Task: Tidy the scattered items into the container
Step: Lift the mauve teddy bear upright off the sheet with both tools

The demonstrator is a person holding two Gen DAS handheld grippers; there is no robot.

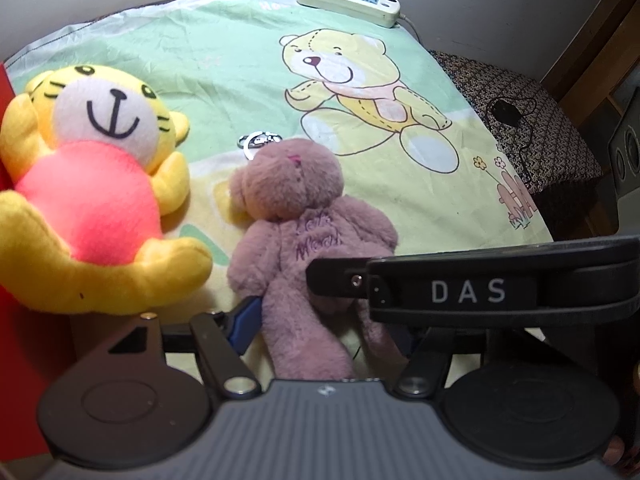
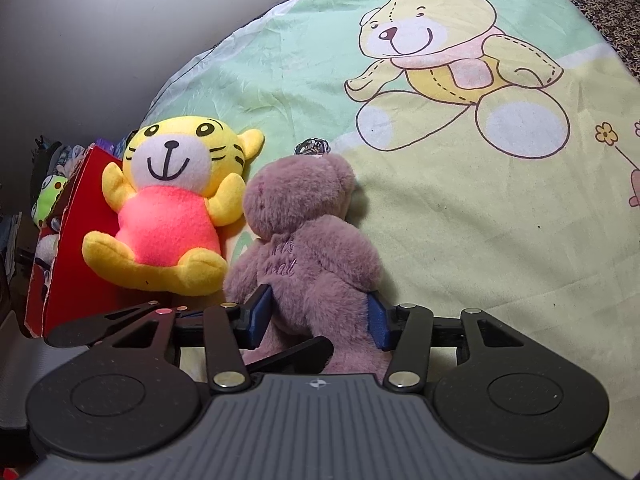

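Both the right tool [image 2: 316, 316] and left tool [image 1: 312, 320] clamp the purple bear's [image 2: 304, 240] lower body, evidently to lift it off the bed [image 2: 480, 220] toward the red box [image 2: 76, 264] at left.

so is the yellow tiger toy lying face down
No, the yellow tiger toy lies on its back, smiling face up, beside the purple bear.

I see dim, warm indoor light; soft shadows under the toys; strong fisheye bending with dark corners; near gripper parts slightly blurred.
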